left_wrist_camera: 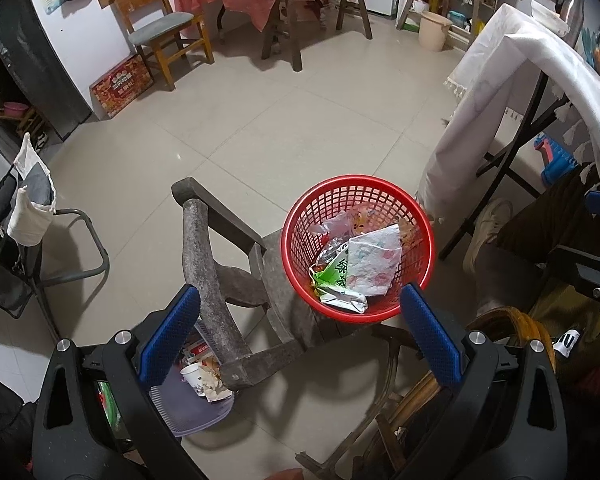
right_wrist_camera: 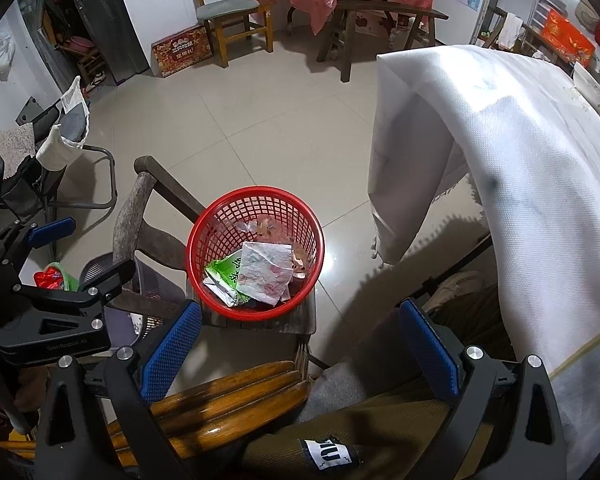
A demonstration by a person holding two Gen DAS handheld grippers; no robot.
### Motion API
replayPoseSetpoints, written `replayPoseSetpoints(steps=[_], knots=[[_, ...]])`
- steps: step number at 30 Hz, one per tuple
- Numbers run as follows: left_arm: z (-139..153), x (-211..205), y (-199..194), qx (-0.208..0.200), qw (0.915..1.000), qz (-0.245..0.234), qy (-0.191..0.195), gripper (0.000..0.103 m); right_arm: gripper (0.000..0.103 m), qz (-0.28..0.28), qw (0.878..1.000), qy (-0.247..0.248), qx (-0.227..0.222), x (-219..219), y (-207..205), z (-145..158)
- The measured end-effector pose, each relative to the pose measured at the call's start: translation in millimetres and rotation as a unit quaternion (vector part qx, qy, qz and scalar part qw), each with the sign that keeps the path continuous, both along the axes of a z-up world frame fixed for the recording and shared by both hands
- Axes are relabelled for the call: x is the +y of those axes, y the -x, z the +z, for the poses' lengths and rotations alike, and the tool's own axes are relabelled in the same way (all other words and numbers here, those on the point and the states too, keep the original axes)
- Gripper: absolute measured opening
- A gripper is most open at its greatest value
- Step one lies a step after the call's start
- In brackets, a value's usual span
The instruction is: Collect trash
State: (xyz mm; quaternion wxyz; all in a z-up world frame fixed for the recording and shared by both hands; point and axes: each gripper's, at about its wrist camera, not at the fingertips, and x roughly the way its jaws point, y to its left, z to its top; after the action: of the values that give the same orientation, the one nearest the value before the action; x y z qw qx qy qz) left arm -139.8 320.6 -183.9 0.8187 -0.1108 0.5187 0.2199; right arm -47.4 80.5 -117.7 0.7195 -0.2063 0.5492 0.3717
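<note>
Red basket (left_wrist_camera: 358, 248) holding trash is sitting centre frame, just ahead of both spread, empty grippers: left gripper (left_wrist_camera: 300, 332), right gripper (right_wrist_camera: 300, 344); neither is clearly nearer.

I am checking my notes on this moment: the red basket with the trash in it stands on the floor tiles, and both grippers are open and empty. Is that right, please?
Not quite. The red basket stands on the seat of a dark wooden chair, not on the floor tiles; the right wrist view shows this best. The rest holds: it has trash in it, and the left gripper and right gripper are both open and empty.
</note>
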Motion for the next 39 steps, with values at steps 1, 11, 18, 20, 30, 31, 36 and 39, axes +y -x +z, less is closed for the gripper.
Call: replayPoseSetpoints(steps=[1,11,18,20,30,31,36,39], knots=[[0,-1,0,0.0,1.0,-0.001,0.0,0.096,0.097,0.0,1.0,0.0,0.0,0,0,0],[-3,-1,-2,0.003,1.0,-0.002,0.001,0.096,0.097,0.0,1.0,0.002,0.002,0,2,-1],[-5,-1,-2,0.004,1.0,-0.003,0.002,0.096,0.097,-0.001,1.0,0.002,0.003,1,2,-1],[-6,0,-2,0.005,1.0,-0.003,0.002,0.096,0.097,-0.001,1.0,0.002,0.003,1,1,-1],[-9,1,-2,0.008,0.9999,-0.008,0.005,0.096,0.097,-0.001,1.0,0.002,0.004,0,2,-2],[-10,2,-2,0.008,0.9999,-0.009,0.006,0.096,0.097,-0.001,1.0,0.002,0.004,0,2,-2],[-10,4,-3,0.01,0.9998,-0.012,0.016,0.096,0.097,-0.003,1.0,0.002,0.006,-1,3,-3],[-10,4,-4,0.009,0.9997,-0.014,0.016,0.096,0.097,-0.003,1.0,0.002,0.006,-1,3,-3]])
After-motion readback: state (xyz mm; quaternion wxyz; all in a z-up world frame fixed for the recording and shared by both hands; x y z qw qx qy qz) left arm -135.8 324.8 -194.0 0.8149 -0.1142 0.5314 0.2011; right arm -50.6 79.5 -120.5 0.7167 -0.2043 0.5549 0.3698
